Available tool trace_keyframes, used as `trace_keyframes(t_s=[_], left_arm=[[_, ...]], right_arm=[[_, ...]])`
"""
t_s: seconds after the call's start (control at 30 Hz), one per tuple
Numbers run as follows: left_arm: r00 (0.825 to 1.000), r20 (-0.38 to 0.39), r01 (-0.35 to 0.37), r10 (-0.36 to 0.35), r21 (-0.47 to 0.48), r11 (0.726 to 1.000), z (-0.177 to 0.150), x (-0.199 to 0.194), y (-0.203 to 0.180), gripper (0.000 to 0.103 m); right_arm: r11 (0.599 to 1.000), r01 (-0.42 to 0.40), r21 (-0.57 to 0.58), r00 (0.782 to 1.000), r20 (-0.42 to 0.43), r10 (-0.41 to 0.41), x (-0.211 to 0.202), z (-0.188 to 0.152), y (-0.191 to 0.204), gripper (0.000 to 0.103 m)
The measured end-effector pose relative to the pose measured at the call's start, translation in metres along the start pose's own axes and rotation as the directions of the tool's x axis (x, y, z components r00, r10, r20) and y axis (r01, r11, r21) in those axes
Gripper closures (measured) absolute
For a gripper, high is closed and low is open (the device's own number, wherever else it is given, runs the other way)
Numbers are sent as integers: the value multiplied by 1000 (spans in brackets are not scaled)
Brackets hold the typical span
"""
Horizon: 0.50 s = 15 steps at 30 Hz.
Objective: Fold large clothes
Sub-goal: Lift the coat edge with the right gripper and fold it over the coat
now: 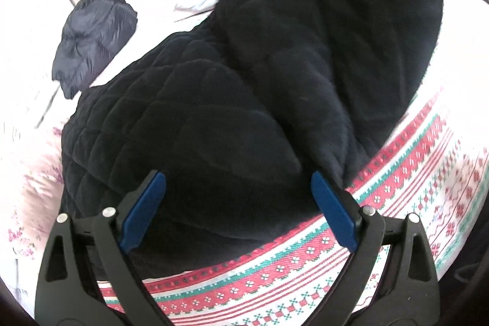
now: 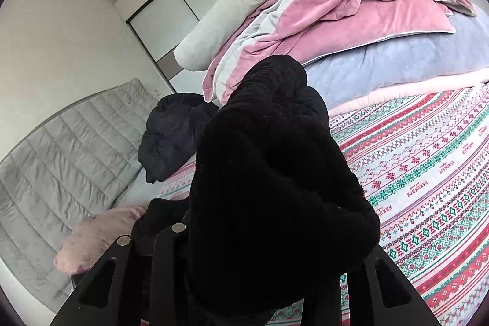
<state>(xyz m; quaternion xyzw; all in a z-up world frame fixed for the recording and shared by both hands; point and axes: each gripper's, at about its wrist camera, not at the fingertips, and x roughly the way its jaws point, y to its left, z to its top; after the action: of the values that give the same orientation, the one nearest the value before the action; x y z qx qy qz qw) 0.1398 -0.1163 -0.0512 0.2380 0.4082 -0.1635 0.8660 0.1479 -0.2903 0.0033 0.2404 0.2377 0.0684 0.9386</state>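
A large black quilted fleece garment [image 1: 244,87] lies spread on the patterned bedsheet [image 1: 397,173]. My left gripper [image 1: 238,188] is open, its blue pads [image 1: 146,210] standing on either side of the garment's near edge, just above it. In the right wrist view a thick bunch of the same black garment [image 2: 275,188] is lifted off the bed and drapes over my right gripper [image 2: 259,280], hiding its fingertips. The right gripper appears shut on this fabric.
A crumpled dark navy jacket [image 1: 91,42] lies on the bed beyond the garment, and shows in the right wrist view [image 2: 171,136]. Piled pink and grey quilts [image 2: 336,5] sit at the bed's far side. A grey quilted mat [image 2: 61,148] and a pink pillow [image 2: 97,234] lie left.
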Motion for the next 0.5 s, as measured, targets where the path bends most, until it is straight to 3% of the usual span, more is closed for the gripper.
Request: trace_keyframes(t_s=[0.27, 0.33, 0.4, 0.5], left_arm=[[996, -62, 72, -71, 24, 997, -15, 9, -2, 7], [996, -83, 50, -43, 78, 996, -20, 13, -10, 9], [999, -32, 28, -25, 110, 994, -20, 1, -7, 14], [993, 56, 101, -103, 27, 995, -9, -26, 15, 14]], right_arm=[[1000, 8, -24, 1000, 23, -8, -1, -1, 12, 67], [999, 6, -34, 1000, 30, -5, -1, -1, 16, 67], [999, 6, -42, 999, 34, -5, -1, -1, 19, 67], [999, 6, -42, 999, 37, -5, -1, -1, 20, 67]])
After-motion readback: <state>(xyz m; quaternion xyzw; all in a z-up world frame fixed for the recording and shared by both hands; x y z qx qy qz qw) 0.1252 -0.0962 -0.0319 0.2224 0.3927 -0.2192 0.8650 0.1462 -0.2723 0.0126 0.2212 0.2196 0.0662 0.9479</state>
